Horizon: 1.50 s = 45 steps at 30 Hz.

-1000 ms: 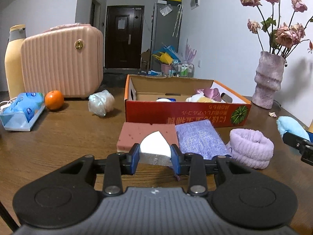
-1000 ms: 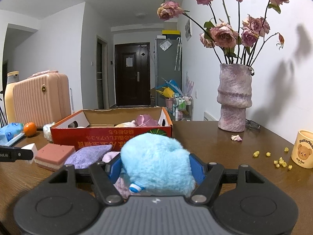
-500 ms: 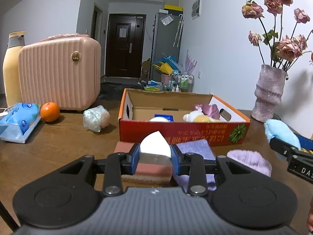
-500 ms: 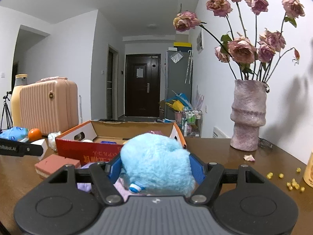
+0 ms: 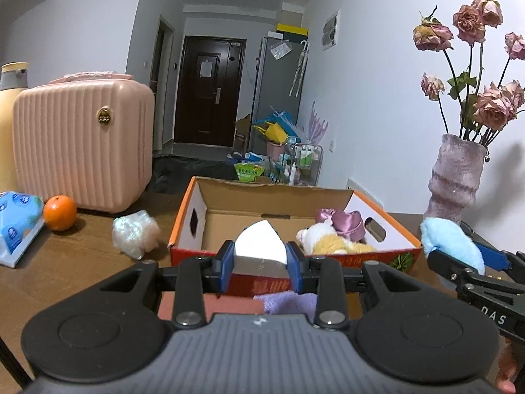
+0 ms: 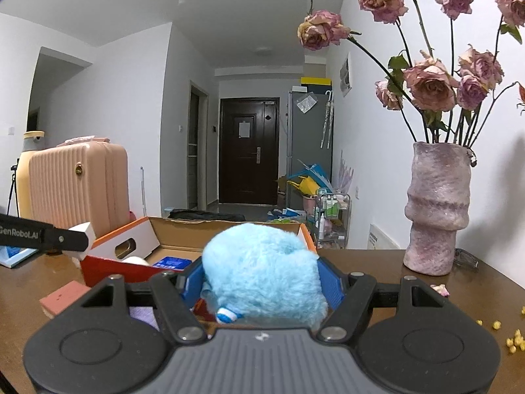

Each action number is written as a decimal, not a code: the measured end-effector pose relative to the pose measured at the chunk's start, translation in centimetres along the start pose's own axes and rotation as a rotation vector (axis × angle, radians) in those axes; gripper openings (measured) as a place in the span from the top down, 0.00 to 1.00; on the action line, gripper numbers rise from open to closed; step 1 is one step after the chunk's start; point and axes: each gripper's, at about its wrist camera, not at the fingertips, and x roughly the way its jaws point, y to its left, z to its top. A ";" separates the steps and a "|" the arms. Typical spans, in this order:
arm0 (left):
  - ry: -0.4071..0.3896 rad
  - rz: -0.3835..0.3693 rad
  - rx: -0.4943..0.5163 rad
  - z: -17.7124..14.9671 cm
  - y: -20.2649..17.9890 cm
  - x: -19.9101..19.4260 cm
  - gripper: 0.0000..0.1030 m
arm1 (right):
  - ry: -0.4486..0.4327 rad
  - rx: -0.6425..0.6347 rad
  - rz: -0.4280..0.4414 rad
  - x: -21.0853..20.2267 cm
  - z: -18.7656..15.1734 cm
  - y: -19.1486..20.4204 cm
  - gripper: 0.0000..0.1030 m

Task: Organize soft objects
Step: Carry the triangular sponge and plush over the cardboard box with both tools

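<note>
My left gripper [image 5: 261,256] is shut on a white sponge wedge [image 5: 259,244] and holds it above the near wall of the orange cardboard box [image 5: 387,216]. My right gripper [image 6: 262,282] is shut on a fluffy light-blue plush [image 6: 262,269], held just before the box [image 6: 131,236]; it also shows in the left wrist view [image 5: 449,241]. Inside the box lie a yellow-white plush with a purple bow [image 5: 334,234] and a blue item [image 6: 170,262]. A pink sponge block [image 6: 64,297] and a purple cloth [image 5: 288,300] lie on the table in front of the box.
A pink suitcase [image 5: 82,141], an orange [image 5: 59,217], a tissue pack [image 5: 16,226] and a plastic-wrapped bundle [image 5: 134,233] stand left of the box. A vase of dried roses [image 6: 436,210] stands at the right. Yellow crumbs [image 6: 512,338] lie on the table's right side.
Both grippers have risen and moved forward toward the box with their loads. The sponge wedge is now over the box's front wall; the pink sponge and purple cloth dropped low in view.
</note>
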 end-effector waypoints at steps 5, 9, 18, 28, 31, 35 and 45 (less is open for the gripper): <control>-0.011 -0.006 0.006 0.6 -0.7 1.6 0.67 | -0.004 -0.001 0.006 1.8 0.5 -0.9 0.32; -0.015 -0.007 0.008 1.1 -1.3 3.0 0.67 | 0.002 -0.008 0.019 3.3 0.7 -1.2 0.32; -0.028 -0.011 0.016 2.0 -1.9 6.0 0.67 | -0.011 -0.035 0.055 6.6 1.6 -1.5 0.32; -0.057 0.002 0.051 3.1 -2.3 8.7 0.67 | -0.022 -0.067 0.102 9.7 2.4 -0.9 0.32; -0.069 0.007 0.065 3.3 -2.4 9.4 0.67 | -0.025 -0.071 0.118 10.4 2.8 -0.7 0.32; -0.072 0.010 0.067 3.7 -2.5 10.5 0.67 | -0.022 -0.075 0.128 11.6 3.2 -0.6 0.32; -0.066 0.057 0.055 4.0 -2.6 13.4 0.67 | 0.028 -0.066 0.135 14.6 3.6 -0.9 0.32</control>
